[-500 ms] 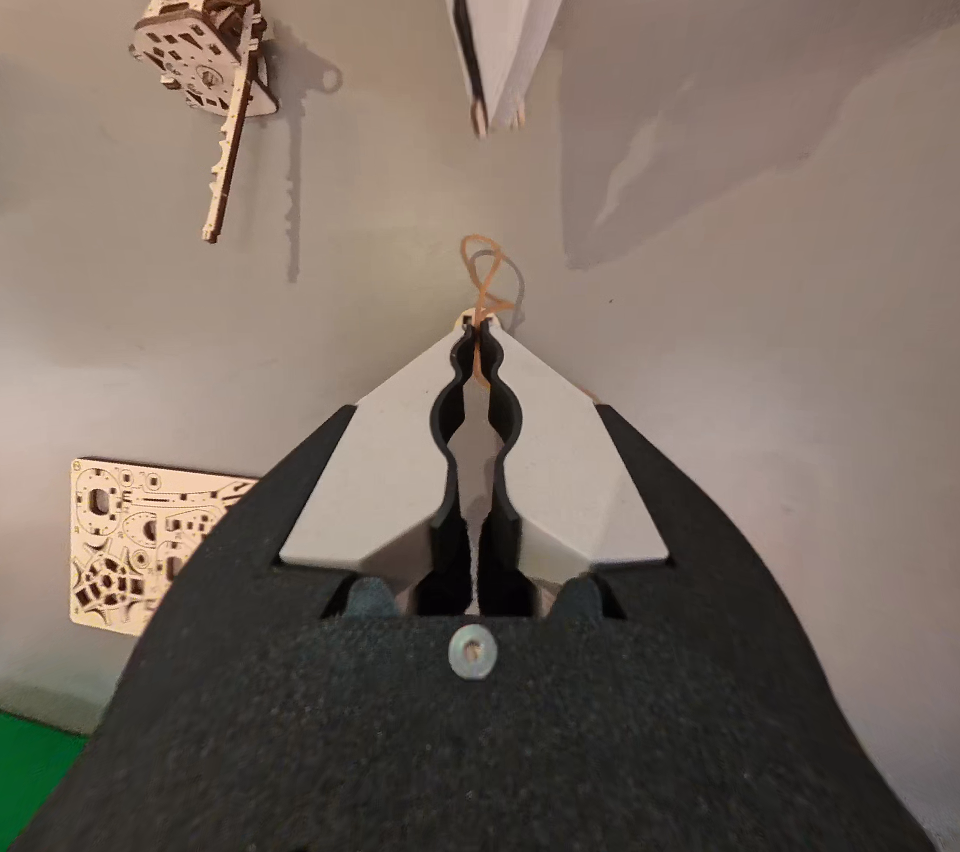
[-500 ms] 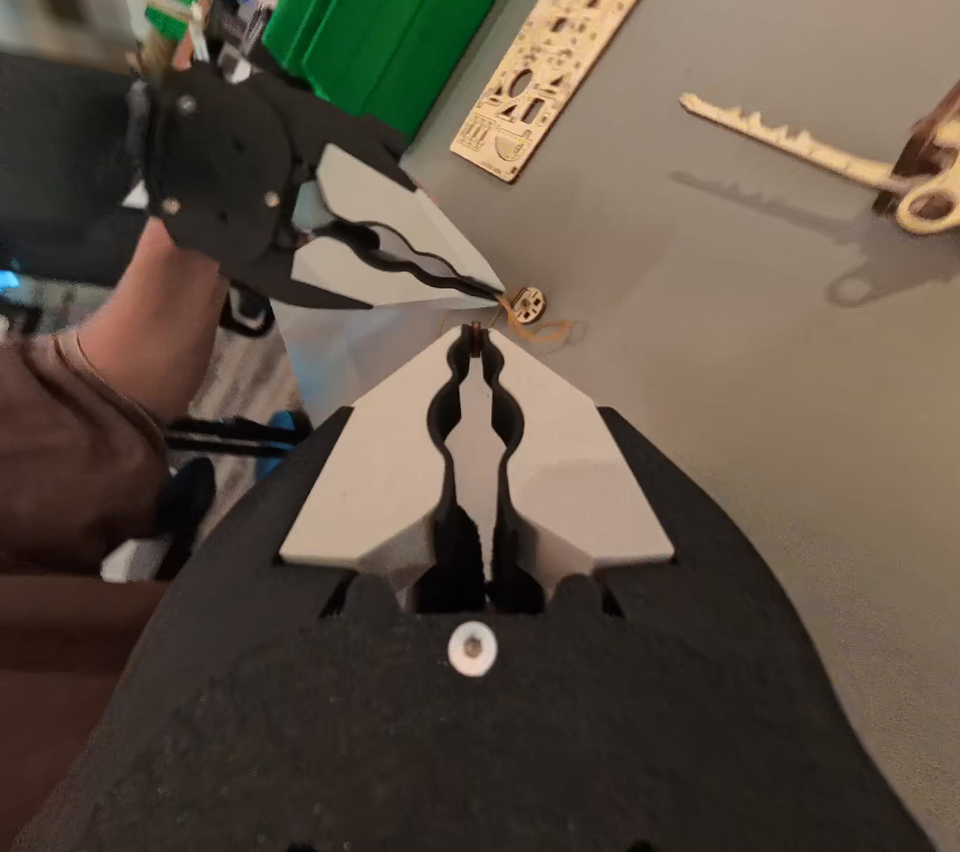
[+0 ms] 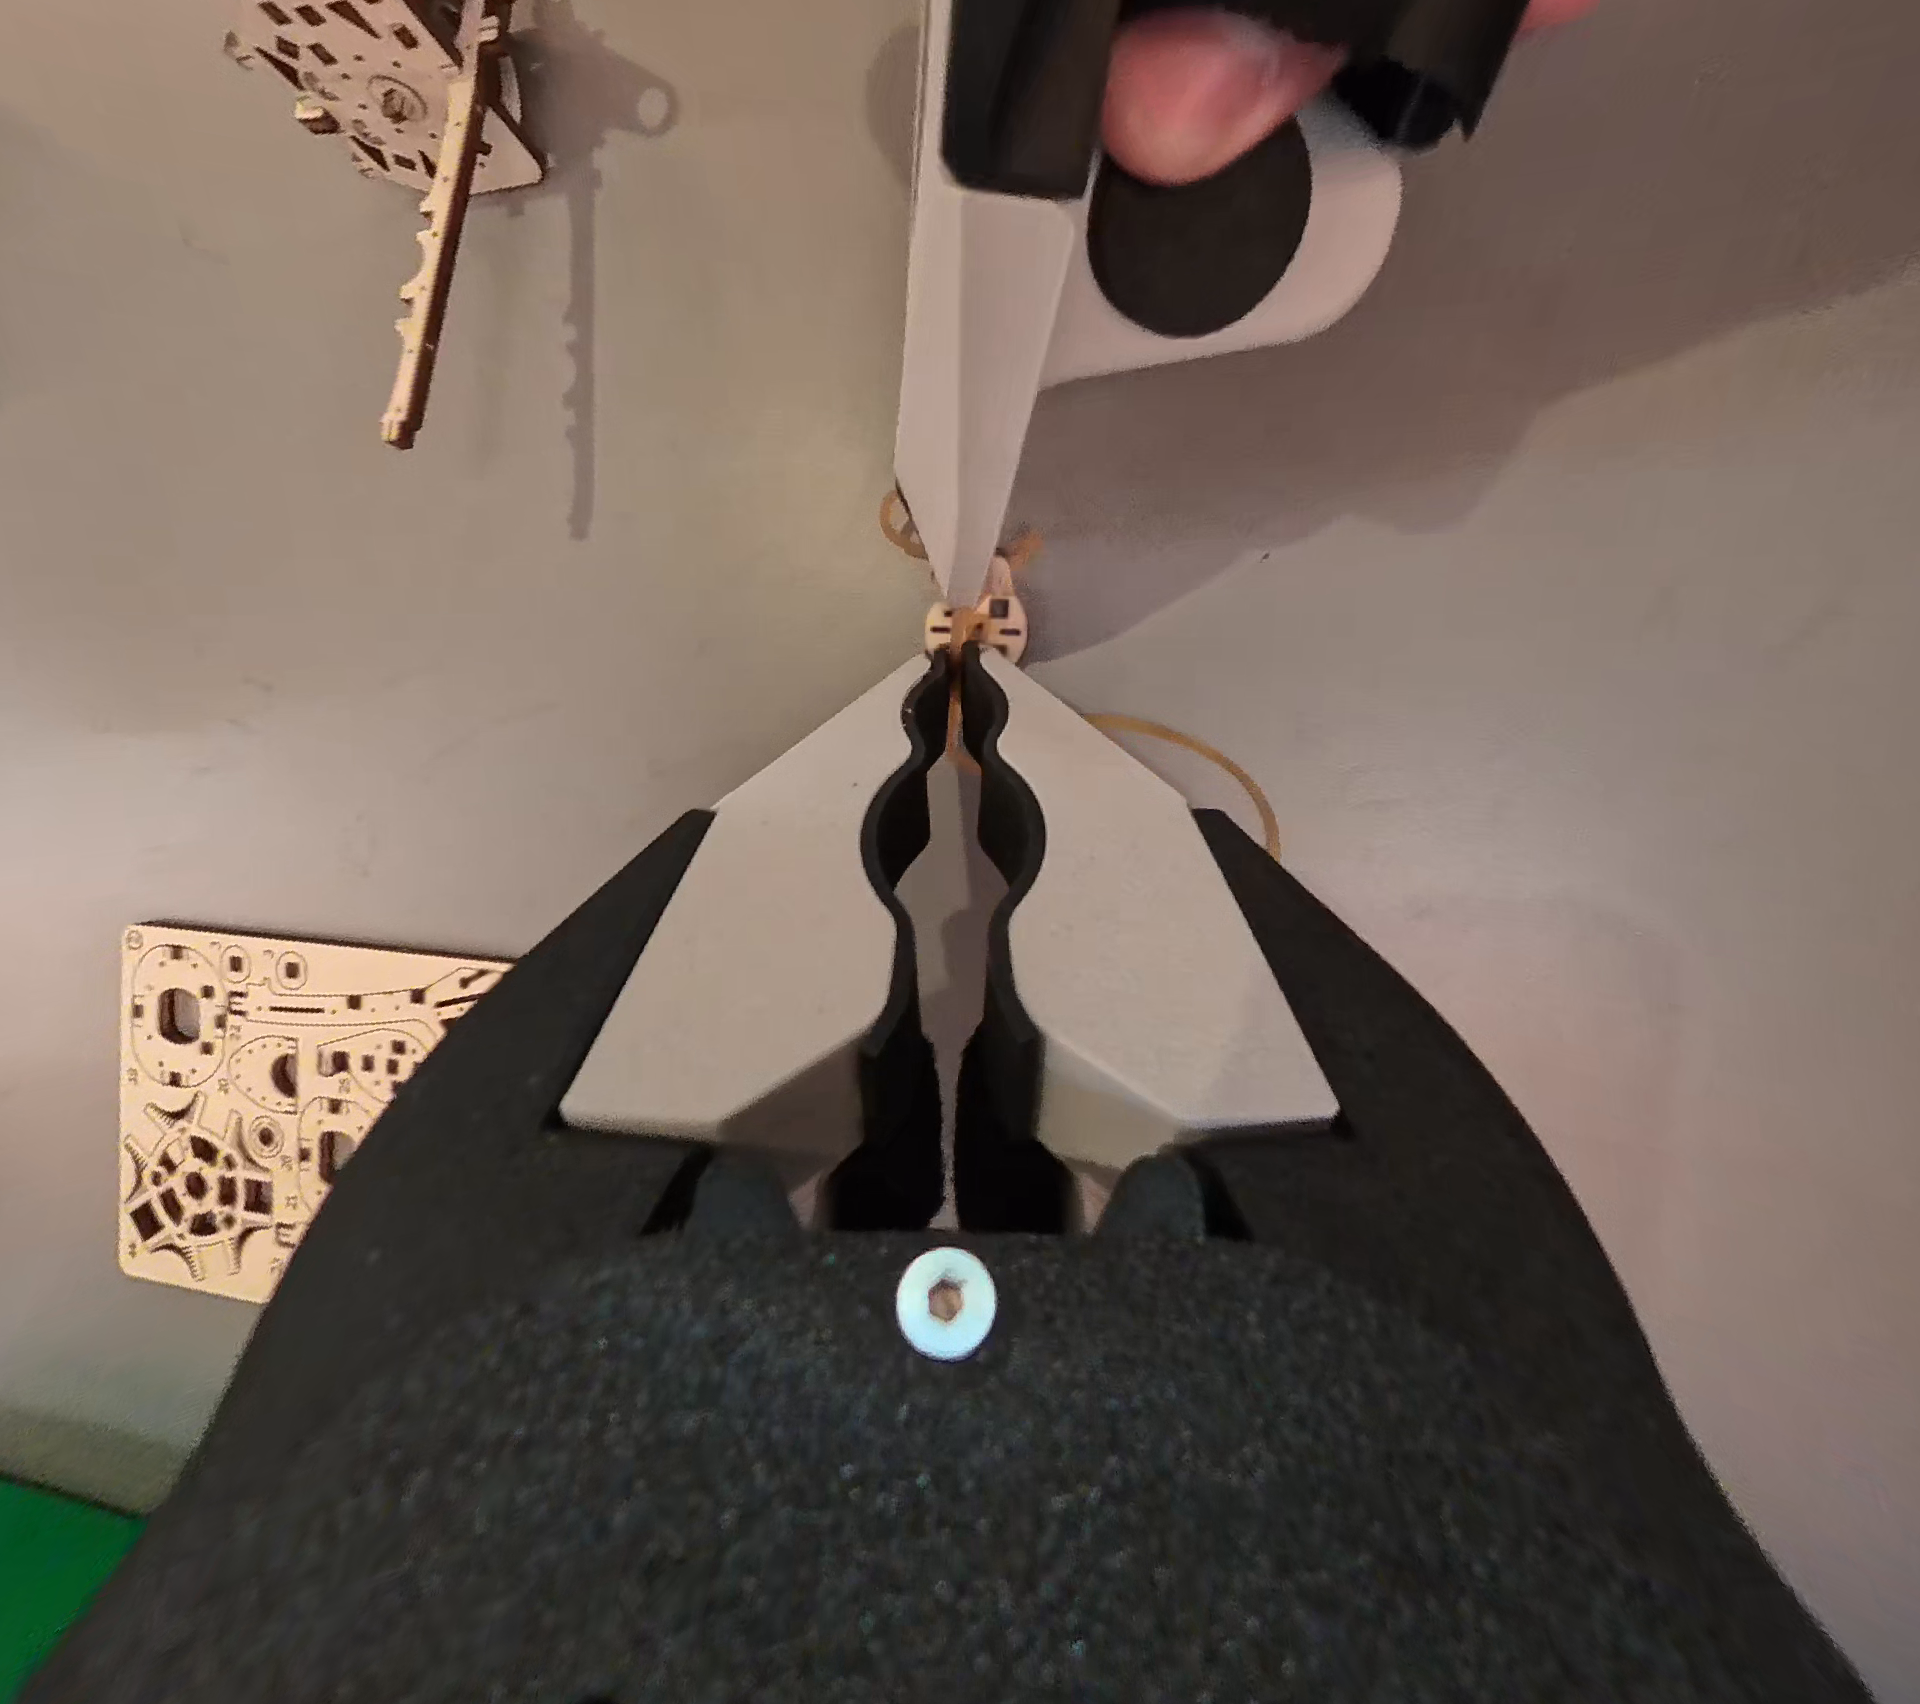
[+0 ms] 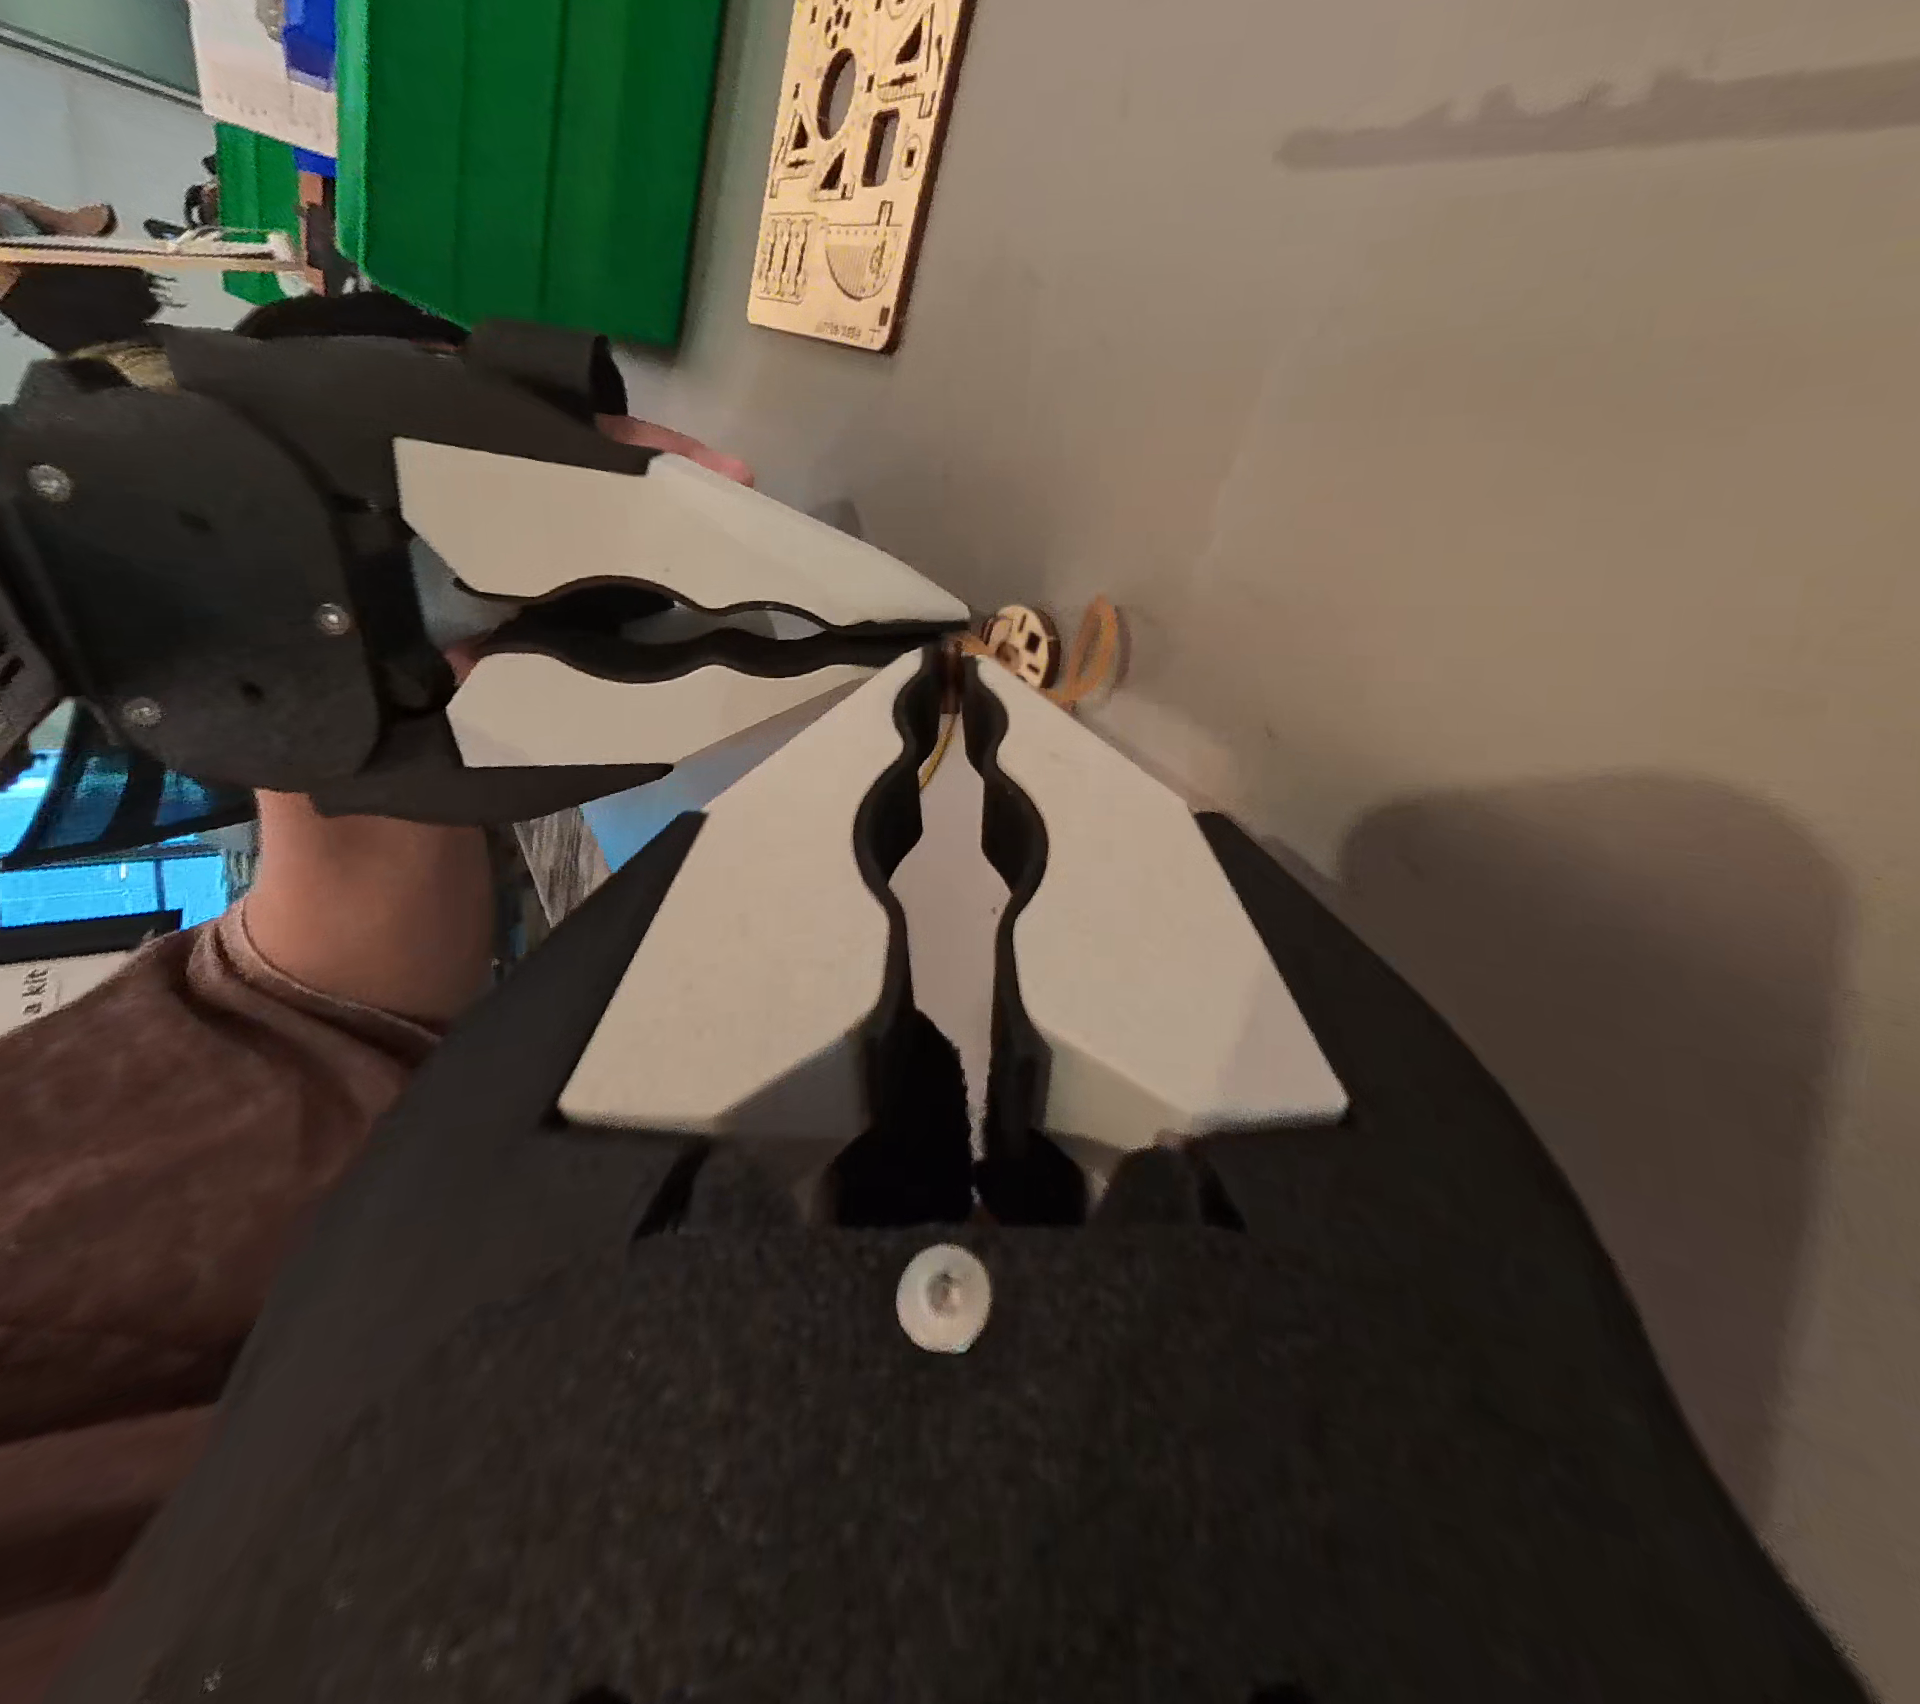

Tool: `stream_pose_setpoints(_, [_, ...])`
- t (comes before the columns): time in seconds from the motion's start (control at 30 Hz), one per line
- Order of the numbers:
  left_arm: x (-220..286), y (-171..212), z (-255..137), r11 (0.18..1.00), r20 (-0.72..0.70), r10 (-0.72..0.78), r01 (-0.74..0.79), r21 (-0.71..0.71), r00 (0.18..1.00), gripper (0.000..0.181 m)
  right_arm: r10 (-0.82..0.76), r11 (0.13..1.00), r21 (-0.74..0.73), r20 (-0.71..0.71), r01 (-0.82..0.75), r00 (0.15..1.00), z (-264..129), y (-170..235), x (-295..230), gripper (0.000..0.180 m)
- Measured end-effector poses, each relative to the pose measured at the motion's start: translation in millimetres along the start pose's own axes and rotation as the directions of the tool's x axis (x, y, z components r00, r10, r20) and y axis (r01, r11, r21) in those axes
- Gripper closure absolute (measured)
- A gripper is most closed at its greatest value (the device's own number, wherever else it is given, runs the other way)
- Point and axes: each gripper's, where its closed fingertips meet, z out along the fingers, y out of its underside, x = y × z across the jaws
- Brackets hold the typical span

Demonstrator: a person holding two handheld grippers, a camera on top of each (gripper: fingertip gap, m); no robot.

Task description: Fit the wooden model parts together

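the left gripper point(image 3: 954, 657) has its jaws pinched together on a tan rubber band point(image 3: 1236, 781), which runs up between the tips and loops out over the grey table point(image 3: 1558, 927) to its right. just past those tips sits a small round wooden disc point(image 3: 982, 620) with square cut-outs. the right gripper point(image 4: 951, 667) comes at the same spot from the far side, its jaws closed too, on a thin dark-edged wooden piece that touches the disc; the band also threads through its tips. the 2 grippers meet nearly tip to tip, so each hides part of the disc from the other's camera, and how the small parts join cannot be told.

well off to the left in the left wrist view stands a part-built wooden model point(image 3: 384, 13) with a long toothed wooden key point(image 3: 431, 272) hanging from it. nearer, partly behind the gripper body, lies a laser-cut plywood parts sheet point(image 3: 239, 1104). a green panel point(image 4: 540, 44) stands beyond the table edge. a person's hand point(image 4: 364, 906) in a brown sleeve point(image 4: 177, 1135) holds the left gripper.
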Motion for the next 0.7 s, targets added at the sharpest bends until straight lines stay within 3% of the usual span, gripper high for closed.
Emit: stream_pose_setpoints(0.7, [3, -5, 5, 0.997, 0.026, 0.047, -0.045, -0.055, 0.999, 0.181, -0.001, 1.000, 0.023, -0.104, 0.003, 0.995, 5, 2, 14, 0.177])
